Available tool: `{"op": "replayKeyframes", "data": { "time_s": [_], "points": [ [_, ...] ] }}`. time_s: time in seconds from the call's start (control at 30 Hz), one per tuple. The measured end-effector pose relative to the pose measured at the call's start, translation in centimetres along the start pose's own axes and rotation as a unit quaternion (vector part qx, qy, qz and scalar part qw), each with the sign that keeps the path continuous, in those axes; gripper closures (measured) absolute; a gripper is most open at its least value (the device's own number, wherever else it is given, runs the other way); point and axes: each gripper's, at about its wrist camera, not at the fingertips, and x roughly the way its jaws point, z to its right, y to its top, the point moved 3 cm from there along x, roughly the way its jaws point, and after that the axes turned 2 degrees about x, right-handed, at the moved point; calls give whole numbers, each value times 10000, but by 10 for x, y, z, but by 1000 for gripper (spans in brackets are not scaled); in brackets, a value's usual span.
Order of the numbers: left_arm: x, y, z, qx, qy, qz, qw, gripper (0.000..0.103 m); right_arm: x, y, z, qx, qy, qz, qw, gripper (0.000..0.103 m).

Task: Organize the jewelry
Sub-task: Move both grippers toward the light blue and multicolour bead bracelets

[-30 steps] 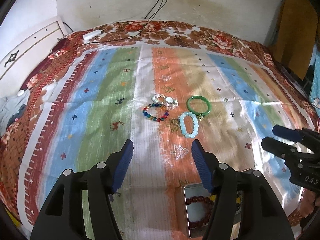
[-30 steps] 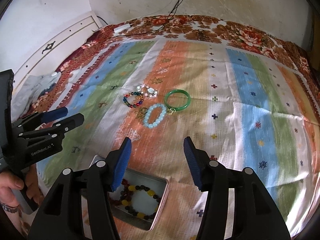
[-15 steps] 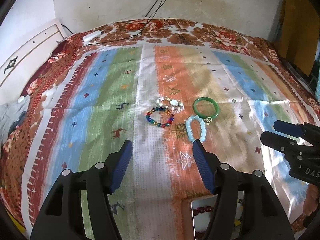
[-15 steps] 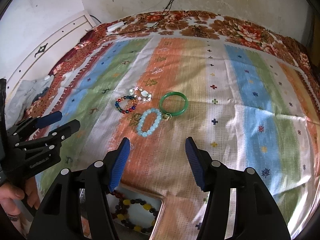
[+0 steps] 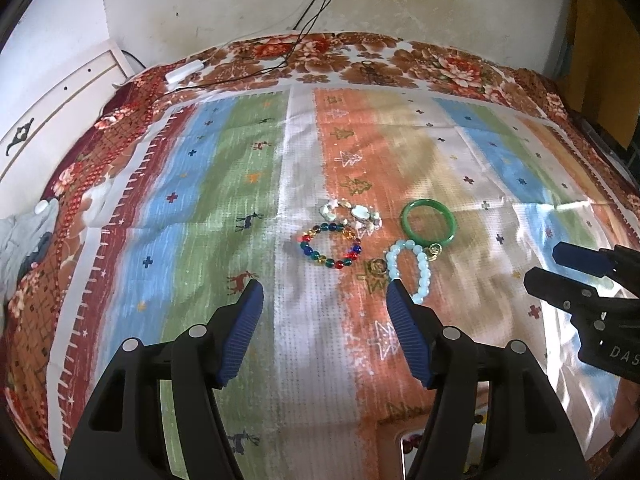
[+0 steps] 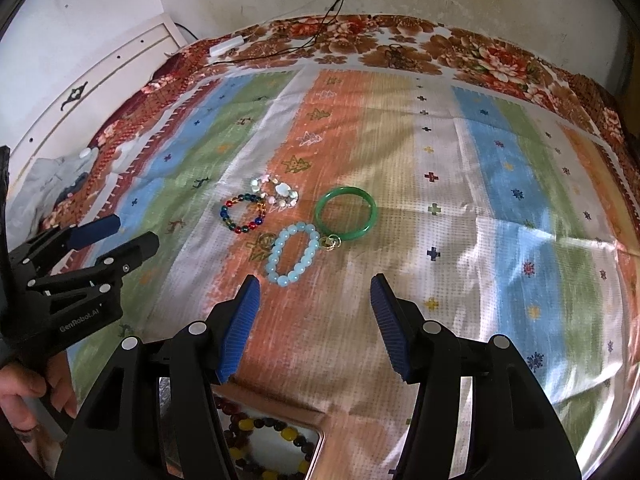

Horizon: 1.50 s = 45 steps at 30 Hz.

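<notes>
Four bracelets lie close together on the striped cloth (image 6: 460,208) that covers a bed. The pale blue bead bracelet (image 6: 293,257) is nearest the grippers; a small gold charm (image 6: 330,243) sits between it and the green bangle (image 6: 345,213) just beyond on the right. To the left lies the multicoloured bead bracelet (image 6: 243,213), and touching its far side the white shell bracelet (image 6: 276,192).

At the near edge a metal tin (image 6: 256,436) stands open on the cloth. The right wrist view looks into it: dark brown and yellow beads (image 6: 260,426) lie inside. The left wrist view catches only a corner of the tin (image 5: 412,446), mostly hidden behind a gripper finger.

The right gripper (image 6: 315,322) hangs above the cloth short of the blue bracelet, fingers spread and nothing between them. The left gripper (image 5: 324,330) is likewise spread and empty; its right fingertip overlaps the blue bracelet (image 5: 412,268) in its own view. The right view alone shows the hand (image 6: 24,396) on the left gripper's handle. A black cable (image 5: 312,16) hangs down the wall behind.
</notes>
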Motion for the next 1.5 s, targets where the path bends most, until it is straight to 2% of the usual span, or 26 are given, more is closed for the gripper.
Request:
{"op": "replayKeyframes", "data": {
  "time_s": [0.53, 0.97, 1.17, 1.5],
  "points": [
    [30, 13, -3, 121, 163, -146, 9997, 37, 31, 9, 0, 16, -136, -240, 9996, 46],
    [69, 19, -20, -183, 62, -500, 9986, 37, 66, 13, 4, 239, -79, -504, 9984, 46],
    [86, 20, -30, -448, -100, -683, 9966, 37, 85, 16, 6, 335, 2, -698, 9970, 46],
    [115, 26, -27, -404, -88, -884, 9952, 37, 105, 22, 7, 370, 77, -863, 9956, 46]
  ]
}}
